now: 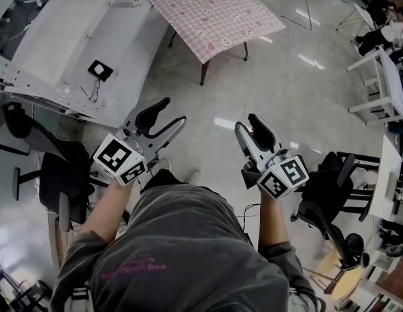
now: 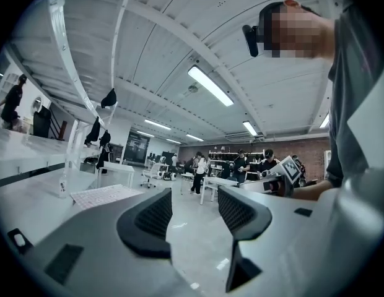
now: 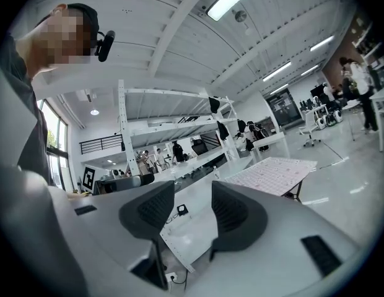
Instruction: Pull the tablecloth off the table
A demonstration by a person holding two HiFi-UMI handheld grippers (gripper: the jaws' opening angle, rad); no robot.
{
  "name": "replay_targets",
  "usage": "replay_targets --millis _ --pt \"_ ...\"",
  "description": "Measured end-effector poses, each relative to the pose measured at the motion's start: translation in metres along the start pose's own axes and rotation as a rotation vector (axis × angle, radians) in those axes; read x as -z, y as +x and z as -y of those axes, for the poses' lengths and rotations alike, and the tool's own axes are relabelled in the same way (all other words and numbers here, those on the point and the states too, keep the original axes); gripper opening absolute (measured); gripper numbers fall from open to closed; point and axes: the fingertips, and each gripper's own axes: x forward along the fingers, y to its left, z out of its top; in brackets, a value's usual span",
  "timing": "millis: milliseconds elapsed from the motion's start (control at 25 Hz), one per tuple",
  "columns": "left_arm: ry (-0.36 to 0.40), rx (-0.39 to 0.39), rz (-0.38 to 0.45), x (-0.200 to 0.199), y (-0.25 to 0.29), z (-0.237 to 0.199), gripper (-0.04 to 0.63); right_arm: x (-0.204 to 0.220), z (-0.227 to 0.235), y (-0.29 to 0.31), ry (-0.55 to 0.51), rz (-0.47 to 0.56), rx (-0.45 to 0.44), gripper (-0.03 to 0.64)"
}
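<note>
1. Two claws are held out in the lower half of the head view, above a pale, shiny floor (image 1: 279,90). The left claw (image 1: 175,109) is left of centre and the right claw (image 1: 246,121) is right of centre.
2. The left claw's jaws stand wide apart. In its own view only floor shows between the two black pads.
3. The right claw's jaws are also apart, with a slightly narrower gap, and they hold nothing.
4. A pink and white checked tablecloth (image 1: 218,15) lies flat over a small table (image 1: 203,72) at the top centre of the head view. It is well apart from both claws, and dark table legs show beneath it.
5. A long white workbench (image 1: 65,38) fills the upper left of that view.
6. Black office chairs stand at the left edge (image 1: 55,168) and the lower right (image 1: 325,187).
</note>
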Motion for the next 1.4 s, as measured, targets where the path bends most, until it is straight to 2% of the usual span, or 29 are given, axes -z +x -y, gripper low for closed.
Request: replay_targets --millis 280,640,920,1400 --pt "-0.007 -0.01 -0.005 0.003 0.012 0.003 0.23 -0.001 0.014 -0.006 0.007 0.004 0.002 0.169" --pt "-0.022 -0.015 0.002 0.008 0.034 -0.023 0.227 -0.002 0.04 0.013 0.011 -0.003 0.013 0.169" --pt "-0.038 0.004 -0.006 0.013 0.062 -0.067 0.224 -0.004 0.069 0.054 0.019 -0.01 0.03 0.169" --pt "-0.088 0.026 -0.038 0.019 0.11 -0.169 0.224 -0.006 0.117 0.149 0.05 -0.049 0.079 0.169"
